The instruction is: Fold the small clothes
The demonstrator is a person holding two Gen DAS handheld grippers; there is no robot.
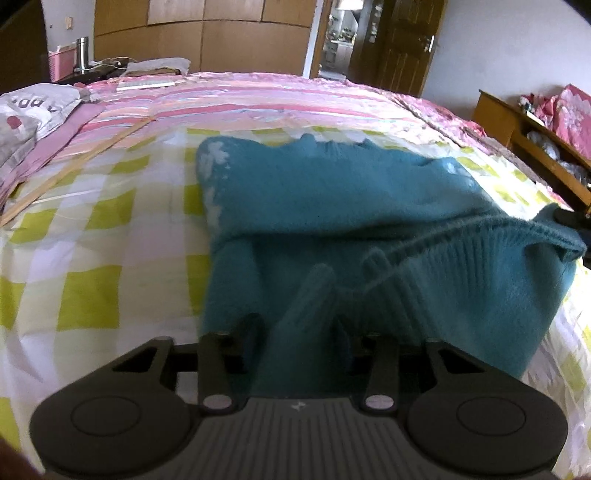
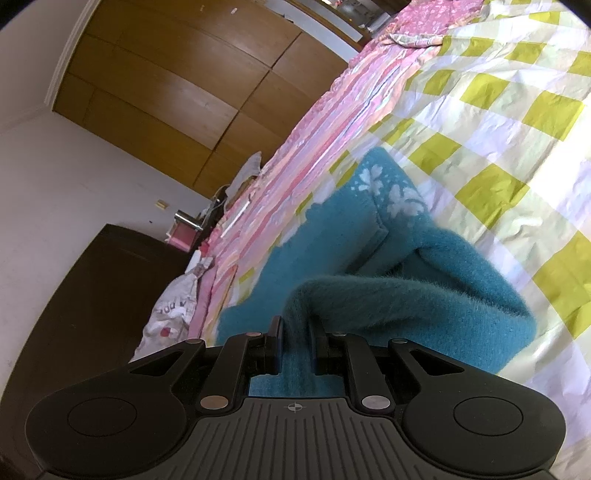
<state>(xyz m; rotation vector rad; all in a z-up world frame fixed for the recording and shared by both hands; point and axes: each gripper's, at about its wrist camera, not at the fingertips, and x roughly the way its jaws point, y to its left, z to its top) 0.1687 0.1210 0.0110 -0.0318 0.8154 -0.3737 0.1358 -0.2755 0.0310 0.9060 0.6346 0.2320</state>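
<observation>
A small teal fuzzy sweater [image 1: 332, 192] with white flower marks lies partly folded on the checked bedsheet [image 1: 92, 229]. My left gripper [image 1: 297, 332] is shut on a bunch of its near edge, lifted off the bed. My right gripper [image 2: 297, 332] is shut on another bunch of the sweater [image 2: 424, 306], which drapes up from the sheet [image 2: 498, 147]. The right view is rolled sideways. The right gripper's tip shows as a dark shape at the sweater's ribbed hem in the left wrist view [image 1: 570, 218].
Pink striped bedding [image 1: 258, 99] covers the far half of the bed, with pillows [image 1: 29, 110] at the far left. A wooden wardrobe [image 1: 203, 33] and open doorway [image 1: 340, 37] stand behind. A wooden shelf [image 1: 535, 147] is right of the bed.
</observation>
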